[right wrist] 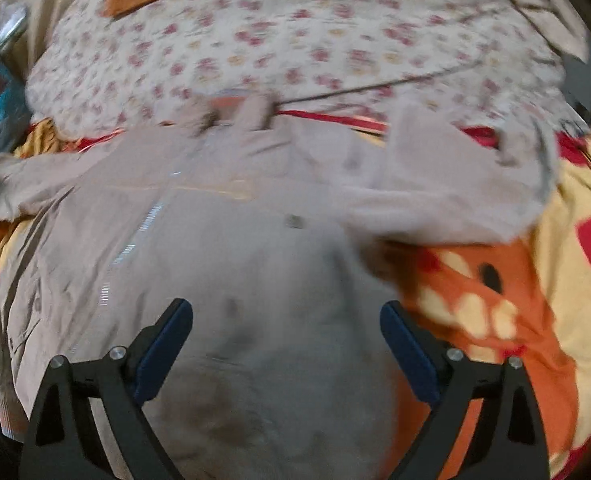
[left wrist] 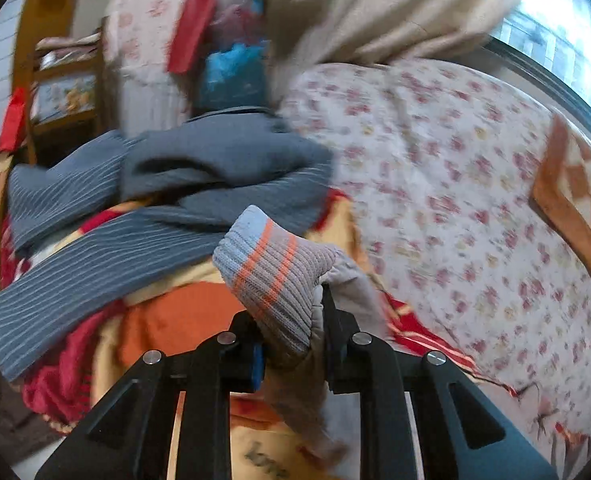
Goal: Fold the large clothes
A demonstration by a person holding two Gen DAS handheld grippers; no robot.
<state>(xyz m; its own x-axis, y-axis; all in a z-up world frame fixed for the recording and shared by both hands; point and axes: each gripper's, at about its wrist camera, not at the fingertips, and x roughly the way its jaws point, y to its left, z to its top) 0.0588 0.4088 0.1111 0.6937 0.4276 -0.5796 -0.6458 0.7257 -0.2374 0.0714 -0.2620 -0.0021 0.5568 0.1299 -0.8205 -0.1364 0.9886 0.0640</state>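
Note:
A beige jacket [right wrist: 231,248] with a zip down its front lies spread on the bed in the right wrist view. My right gripper [right wrist: 285,320] hovers open over its lower body, with nothing between the fingers. In the left wrist view my left gripper [left wrist: 291,320] is shut on the jacket's ribbed cuff [left wrist: 271,268], which is grey-blue with orange stripes. The cuff and the beige sleeve [left wrist: 351,280] behind it are lifted off the blanket. A dark blue-grey striped garment [left wrist: 143,216] lies folded beyond the cuff.
An orange, yellow and red cartoon blanket [right wrist: 515,320] covers the near side of the bed. A floral sheet [left wrist: 455,184] covers the far side. An orange checked cushion [left wrist: 575,200] lies near the window. A wooden shelf [left wrist: 63,92] stands at the left, and more cloth hangs behind.

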